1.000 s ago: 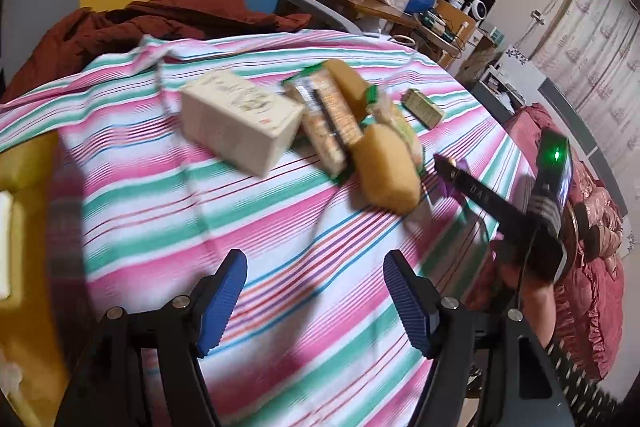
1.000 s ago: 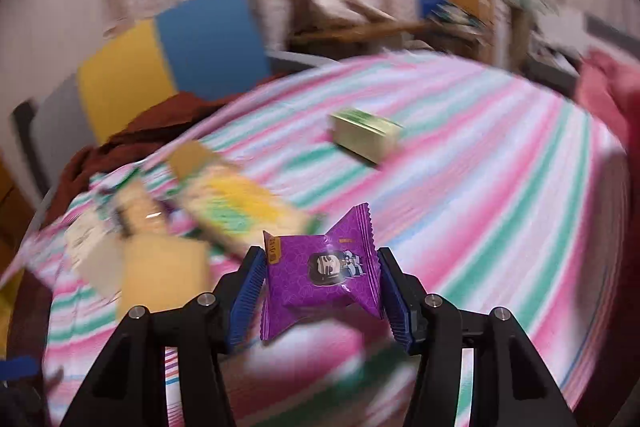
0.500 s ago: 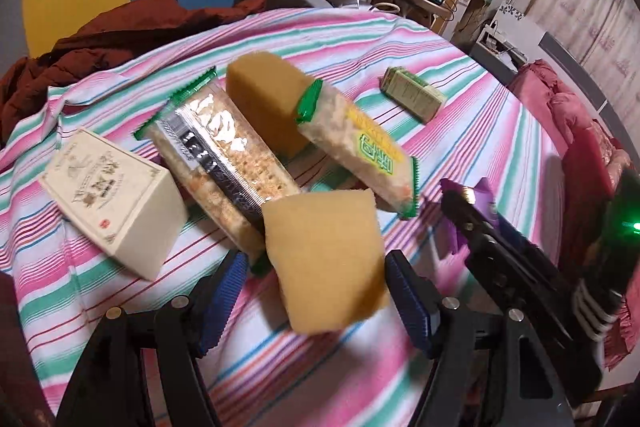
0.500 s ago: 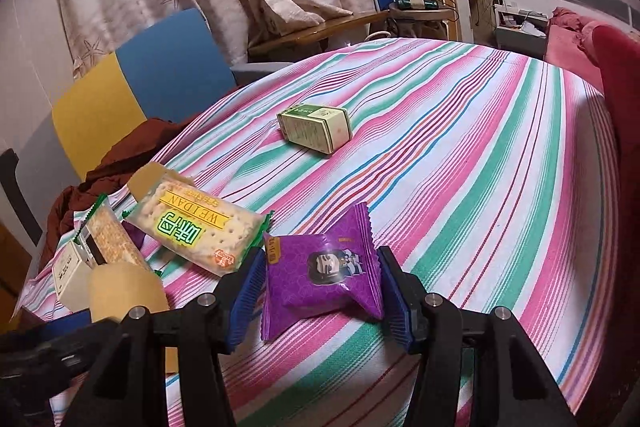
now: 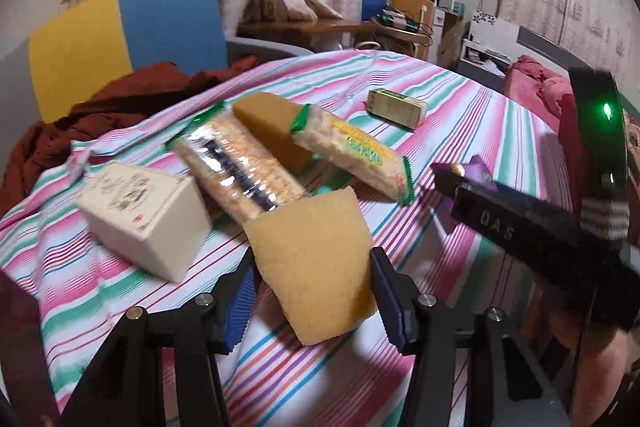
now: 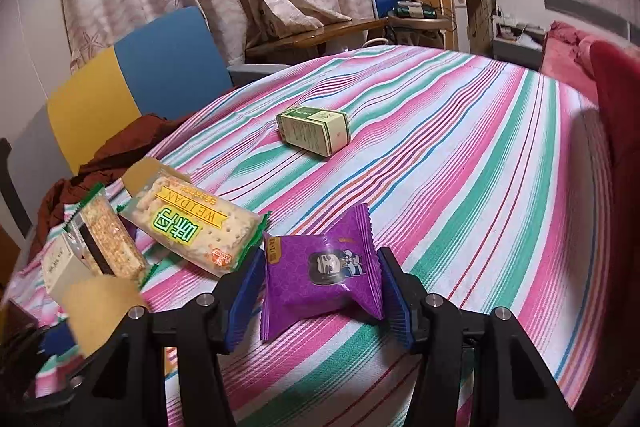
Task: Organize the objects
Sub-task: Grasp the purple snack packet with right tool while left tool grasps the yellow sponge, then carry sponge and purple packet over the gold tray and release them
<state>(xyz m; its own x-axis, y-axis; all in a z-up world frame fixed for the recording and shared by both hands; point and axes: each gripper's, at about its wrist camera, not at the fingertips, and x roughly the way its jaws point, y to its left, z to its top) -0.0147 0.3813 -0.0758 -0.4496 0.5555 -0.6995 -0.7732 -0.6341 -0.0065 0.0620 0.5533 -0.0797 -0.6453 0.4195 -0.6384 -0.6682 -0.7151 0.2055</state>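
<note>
Jaws of the left gripper [image 5: 312,301] have just been closing and are now pressing on the two side edges of a tan sponge [image 5: 314,265], a soft, porous slab that is tilting up off the striped tabletop [image 5: 472,115]. This gripper is angling downward toward the near-left part of the cloth. Beside it, the right gripper [image 6: 322,293] is also pointing down at a slant, its blue ribbed pads clamping a purple snack packet [image 6: 320,269], a glossy crimped pillow pack, just above the cloth. Crowding the left side are a cream carton [image 5: 144,217] lying on its side, a clear-wrapped cracker sleeve [image 5: 236,169] leaning across it, a second tan sponge [image 5: 272,129] behind, and a green-edged biscuit pack [image 6: 190,227] resting partly on that sponge. Farther back, a small green box [image 6: 314,131] is lying alone, well apart from the pile. Broad open cloth is stretching to the right and far side, its rounded edge dropping toward a red bedcover [image 6: 612,83]. A blue-and-yellow chair [image 6: 136,87] with brown cloth [image 6: 120,151] draped over it is standing at the far-left edge.
</note>
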